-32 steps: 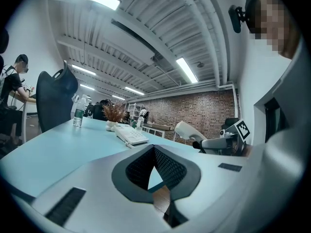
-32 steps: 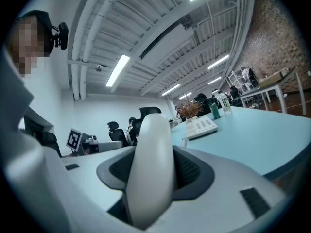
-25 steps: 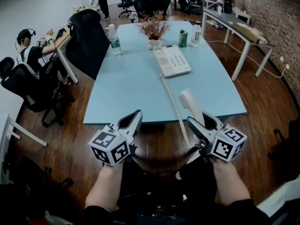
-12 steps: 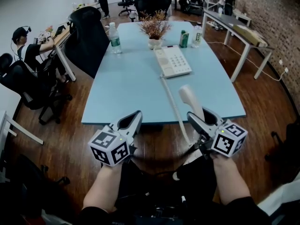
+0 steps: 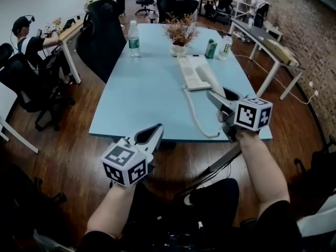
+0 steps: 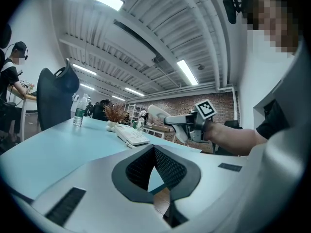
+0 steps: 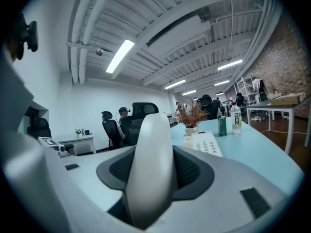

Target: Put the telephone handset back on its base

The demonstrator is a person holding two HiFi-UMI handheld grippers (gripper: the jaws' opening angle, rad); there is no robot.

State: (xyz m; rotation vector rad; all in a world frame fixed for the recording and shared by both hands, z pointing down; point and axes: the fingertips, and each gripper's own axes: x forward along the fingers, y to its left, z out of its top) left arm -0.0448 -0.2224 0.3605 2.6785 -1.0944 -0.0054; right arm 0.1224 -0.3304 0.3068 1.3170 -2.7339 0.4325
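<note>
The white telephone base (image 5: 188, 71) lies on the far half of the light-blue table (image 5: 142, 98), and its coiled cord (image 5: 193, 117) trails toward the near edge. My right gripper (image 5: 223, 97) is shut on the white handset (image 5: 209, 79) and holds it over the base's right side. In the right gripper view the handset (image 7: 151, 144) stands upright between the pads, with the base (image 7: 206, 144) beyond it. My left gripper (image 5: 151, 134) hangs below the near table edge, its jaws together on nothing. The left gripper view shows the base (image 6: 130, 136) and the held handset (image 6: 158, 113).
Behind the base stand a dried plant in a white pot (image 5: 179, 35), a green can (image 5: 211, 49) and a bottle (image 5: 227, 45). A water bottle (image 5: 134, 38) stands far left. A black chair (image 5: 105, 35) and a seated person (image 5: 29, 41) are left of the table.
My right gripper has carried the handset forward from the near table edge to above the base. The left gripper has stayed near the table's front edge.
</note>
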